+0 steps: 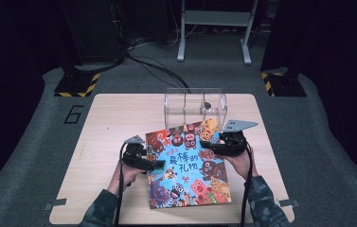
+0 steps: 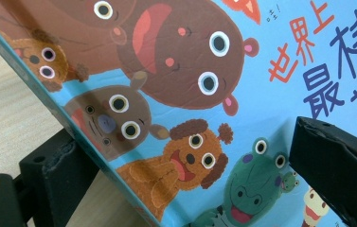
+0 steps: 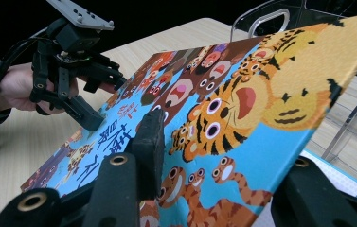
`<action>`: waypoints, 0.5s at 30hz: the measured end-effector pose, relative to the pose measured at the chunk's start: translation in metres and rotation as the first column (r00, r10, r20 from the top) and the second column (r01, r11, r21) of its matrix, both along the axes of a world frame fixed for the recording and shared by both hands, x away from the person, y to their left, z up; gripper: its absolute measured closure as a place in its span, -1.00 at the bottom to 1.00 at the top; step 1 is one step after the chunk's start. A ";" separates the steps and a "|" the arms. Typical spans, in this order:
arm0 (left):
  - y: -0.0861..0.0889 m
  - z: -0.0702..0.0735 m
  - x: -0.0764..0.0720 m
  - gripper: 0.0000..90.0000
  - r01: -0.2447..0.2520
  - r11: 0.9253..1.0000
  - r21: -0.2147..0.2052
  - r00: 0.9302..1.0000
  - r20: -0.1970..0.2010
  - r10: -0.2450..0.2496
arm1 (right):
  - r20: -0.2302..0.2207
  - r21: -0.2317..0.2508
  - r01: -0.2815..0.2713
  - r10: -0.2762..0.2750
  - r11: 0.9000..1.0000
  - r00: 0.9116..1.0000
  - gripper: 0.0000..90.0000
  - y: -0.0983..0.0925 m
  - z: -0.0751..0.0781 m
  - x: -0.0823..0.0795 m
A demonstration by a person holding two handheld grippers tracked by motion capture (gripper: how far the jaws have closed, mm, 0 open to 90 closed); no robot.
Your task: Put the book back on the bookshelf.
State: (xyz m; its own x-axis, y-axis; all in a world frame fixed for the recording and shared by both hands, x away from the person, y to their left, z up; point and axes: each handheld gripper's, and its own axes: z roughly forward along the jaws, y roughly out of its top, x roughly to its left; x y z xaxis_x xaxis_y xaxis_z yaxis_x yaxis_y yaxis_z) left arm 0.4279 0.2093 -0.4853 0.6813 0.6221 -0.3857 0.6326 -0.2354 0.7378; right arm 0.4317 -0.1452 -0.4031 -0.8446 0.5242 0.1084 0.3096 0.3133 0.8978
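- The picture book (image 1: 188, 163) is located at the centre of the desk (image 1: 105, 123), toward its near edge; its far edge is raised off the desk, just in front of the clear acrylic holder (image 1: 195, 106), which stands at the desk's far edge.
- The right gripper (image 1: 214, 144) is clamped on the book's far right corner; in the right gripper view one jaw lies on the cover and the other under it, nearly closed.
- The left gripper (image 1: 159, 164) is set at the book's left edge. Its jaws stand wide, one above the cover and one beneath, with the edge between them; no firm contact by the pads can be confirmed.
- The left jaws should be closed fully on the edge before any lift is attempted.
- The book should then be raised evenly by both grippers, so that the cover is not twisted.
- An upright attitude is judged necessary before the book is guided into a holder compartment.
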 end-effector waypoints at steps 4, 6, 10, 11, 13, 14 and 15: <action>0.002 -0.001 0.001 -0.88 0.012 1.000 -0.011 1.000 -0.006 -0.013 | -0.001 0.002 0.000 0.000 1.000 1.000 0.28 0.000 -0.001 0.000; 0.004 -0.003 0.003 -0.87 0.018 0.999 -0.033 1.000 -0.005 -0.018 | 0.010 0.001 -0.003 0.003 1.000 1.000 0.28 0.000 0.000 0.000; 0.006 -0.003 0.002 -0.83 0.028 0.997 -0.069 0.999 -0.023 -0.030 | 0.026 0.002 -0.012 0.012 1.000 1.000 0.28 0.001 0.001 -0.002; 0.005 -0.002 0.002 -0.83 0.035 0.998 -0.057 0.999 -0.019 -0.036 | 0.026 0.002 -0.012 0.012 1.000 1.000 0.28 0.001 0.001 -0.002; 0.006 -0.001 0.001 -0.81 0.026 0.998 -0.061 1.000 -0.015 -0.027 | 0.015 0.011 -0.011 0.011 1.000 1.000 0.28 0.001 0.001 -0.001; 0.008 0.000 0.001 -0.78 0.030 0.997 -0.068 0.999 -0.020 -0.032 | 0.019 0.012 -0.014 0.014 1.000 1.000 0.28 0.001 0.000 -0.001; 0.009 0.000 0.000 -0.76 0.029 0.997 -0.073 0.999 -0.015 -0.030 | 0.015 0.016 -0.015 0.015 1.000 1.000 0.28 0.001 0.000 0.000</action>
